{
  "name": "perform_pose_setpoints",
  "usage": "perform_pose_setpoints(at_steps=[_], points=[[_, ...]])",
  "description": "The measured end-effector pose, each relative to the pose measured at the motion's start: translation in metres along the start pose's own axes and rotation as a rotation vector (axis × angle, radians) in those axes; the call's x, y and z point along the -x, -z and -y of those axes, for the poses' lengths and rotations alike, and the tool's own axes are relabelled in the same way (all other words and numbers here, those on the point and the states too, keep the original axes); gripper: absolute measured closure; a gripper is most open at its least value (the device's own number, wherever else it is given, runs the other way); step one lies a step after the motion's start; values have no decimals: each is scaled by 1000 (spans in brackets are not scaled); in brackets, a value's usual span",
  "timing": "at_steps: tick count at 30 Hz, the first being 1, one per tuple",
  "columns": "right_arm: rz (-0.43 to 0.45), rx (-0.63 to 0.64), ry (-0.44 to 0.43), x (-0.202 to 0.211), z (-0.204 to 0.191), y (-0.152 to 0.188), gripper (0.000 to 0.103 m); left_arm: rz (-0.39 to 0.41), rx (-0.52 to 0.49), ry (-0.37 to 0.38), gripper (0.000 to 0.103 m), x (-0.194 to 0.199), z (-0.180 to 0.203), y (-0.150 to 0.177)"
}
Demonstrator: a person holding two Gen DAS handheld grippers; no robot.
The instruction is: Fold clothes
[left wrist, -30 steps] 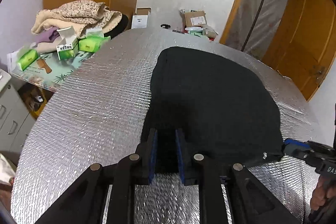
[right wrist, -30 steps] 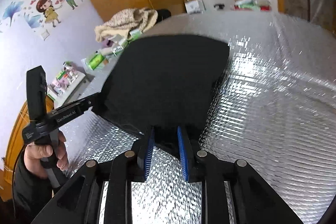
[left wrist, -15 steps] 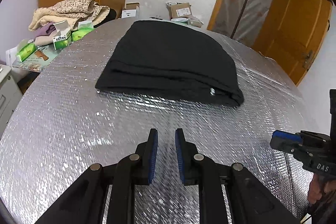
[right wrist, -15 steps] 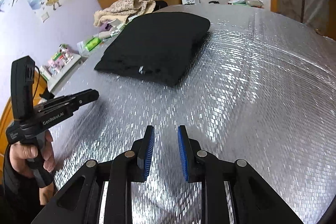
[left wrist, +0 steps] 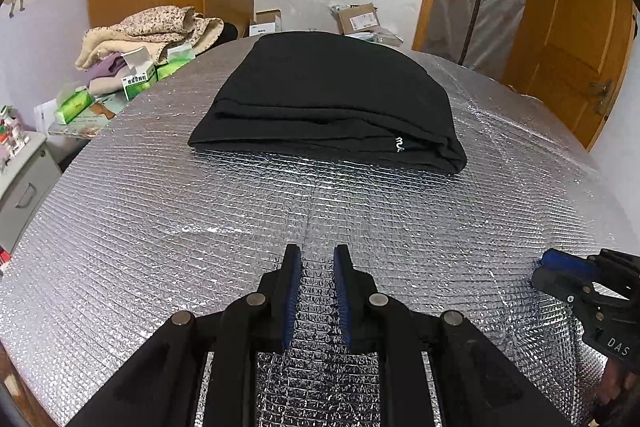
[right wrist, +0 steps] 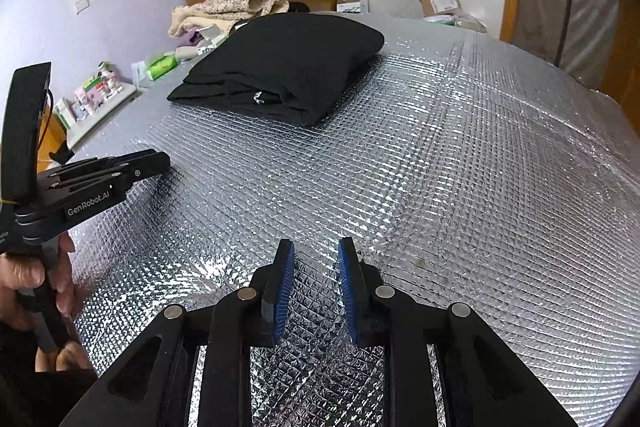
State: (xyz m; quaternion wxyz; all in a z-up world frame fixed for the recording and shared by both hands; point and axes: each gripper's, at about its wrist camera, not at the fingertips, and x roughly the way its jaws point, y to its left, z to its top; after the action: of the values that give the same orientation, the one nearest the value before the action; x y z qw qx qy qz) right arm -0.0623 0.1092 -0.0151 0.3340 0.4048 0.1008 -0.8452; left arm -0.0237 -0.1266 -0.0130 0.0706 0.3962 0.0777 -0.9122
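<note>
Your folded black garment [left wrist: 332, 99] lies on the far bench [left wrist: 200, 227], long edge crosswise, straight ahead of both empty, parted grippers: left gripper [left wrist: 316, 291] slightly nearer, right gripper [right wrist: 314, 291] alongside.

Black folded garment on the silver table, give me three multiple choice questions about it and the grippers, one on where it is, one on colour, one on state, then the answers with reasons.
1. Where does the black garment lie?
A. On the silver table, toward its far side
B. Between the left gripper's jaws
C. On the floor by the door

2. What colour are the gripper pads?
A. Red
B. Blue
C. White

3. What state is the garment in?
A. Spread out flat in one layer
B. Hanging from the right gripper
C. Folded into a stacked bundle, lying free

Answers:
1 A: it rests on the foil surface well beyond the left gripper.
2 B: blue pads line both fingers in each wrist view.
3 C: layered edges show along its near side, and the right gripper is empty, like the left.
</note>
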Motion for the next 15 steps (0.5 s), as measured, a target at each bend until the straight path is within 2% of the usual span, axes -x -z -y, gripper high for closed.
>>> perform_pose_setpoints(at_steps=[15], points=[[10,11,10,-1,-3,3,78,18,-12,17,81,4,3,6]])
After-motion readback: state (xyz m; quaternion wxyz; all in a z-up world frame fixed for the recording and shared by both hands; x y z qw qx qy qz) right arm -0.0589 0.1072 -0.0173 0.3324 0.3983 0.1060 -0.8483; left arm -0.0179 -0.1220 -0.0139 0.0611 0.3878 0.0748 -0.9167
